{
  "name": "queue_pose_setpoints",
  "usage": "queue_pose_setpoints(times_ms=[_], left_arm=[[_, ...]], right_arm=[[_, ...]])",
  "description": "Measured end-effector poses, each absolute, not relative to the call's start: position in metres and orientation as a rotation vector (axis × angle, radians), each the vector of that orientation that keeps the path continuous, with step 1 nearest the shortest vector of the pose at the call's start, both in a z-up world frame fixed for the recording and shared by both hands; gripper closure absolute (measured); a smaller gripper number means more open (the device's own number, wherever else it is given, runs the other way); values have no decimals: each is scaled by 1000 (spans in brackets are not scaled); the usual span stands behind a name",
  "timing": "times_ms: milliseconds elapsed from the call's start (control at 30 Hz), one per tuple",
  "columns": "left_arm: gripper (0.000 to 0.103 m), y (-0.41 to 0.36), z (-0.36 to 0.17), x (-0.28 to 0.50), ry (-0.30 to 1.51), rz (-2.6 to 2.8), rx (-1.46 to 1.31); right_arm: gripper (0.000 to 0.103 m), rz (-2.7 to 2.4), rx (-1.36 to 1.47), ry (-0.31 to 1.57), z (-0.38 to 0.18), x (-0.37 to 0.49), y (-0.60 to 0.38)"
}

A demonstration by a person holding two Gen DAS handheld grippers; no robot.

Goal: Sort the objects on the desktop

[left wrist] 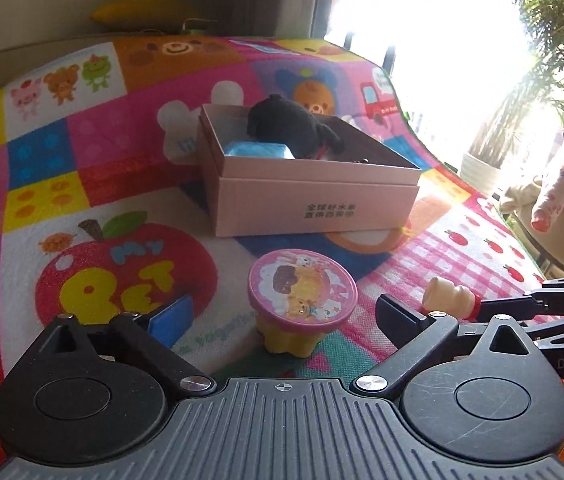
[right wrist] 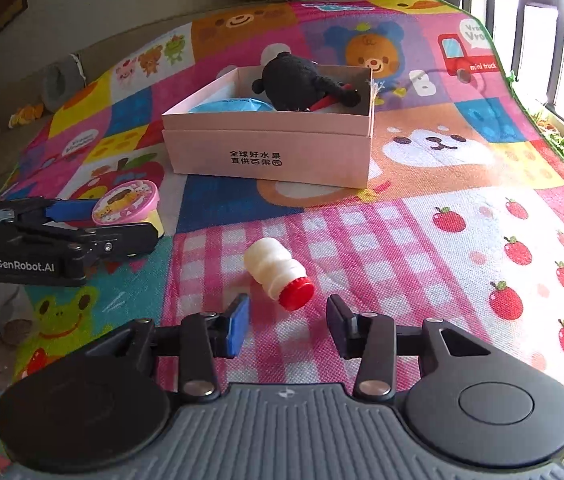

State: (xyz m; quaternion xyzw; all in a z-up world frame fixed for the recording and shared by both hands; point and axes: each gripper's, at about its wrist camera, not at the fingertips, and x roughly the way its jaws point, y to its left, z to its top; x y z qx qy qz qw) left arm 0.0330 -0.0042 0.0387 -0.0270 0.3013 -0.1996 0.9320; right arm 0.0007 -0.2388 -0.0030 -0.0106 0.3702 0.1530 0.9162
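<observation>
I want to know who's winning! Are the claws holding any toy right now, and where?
Nothing is held. The left claw stands open around the pudding cup, and the right claw is open just short of the little bottle.

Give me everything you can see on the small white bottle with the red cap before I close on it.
The small white bottle looks like ribbed, glossy plastic with a stepped body and a red screw cap, which is on. It lies on its side on the pink checked part of the play mat, cap end pointing toward the right gripper. That gripper's jaws stand open just short of the cap, not touching it. Nothing else touches the bottle; the pink box sits well beyond it.
</observation>
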Motion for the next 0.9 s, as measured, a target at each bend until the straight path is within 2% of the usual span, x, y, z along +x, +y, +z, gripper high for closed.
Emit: queue_pose_setpoints(times_ms=[267, 367, 700, 767, 900], left_arm=[[0, -2, 35, 41, 673, -362, -86], [0, -4, 34, 40, 677, -359, -71], [0, -9, 35, 40, 682, -356, -44], [0, -8, 35, 40, 681, -356, -45], [0, -7, 36, 40, 680, -359, -53]], right_arm=[[65, 276, 15, 704, -8, 5, -236], [70, 269, 22, 697, -8, 7, -238], [70, 233, 154, 706, -10, 12, -254], [75, 233, 156, 702, -10, 13, -253], [75, 213, 142, 673, -6, 14, -251]])
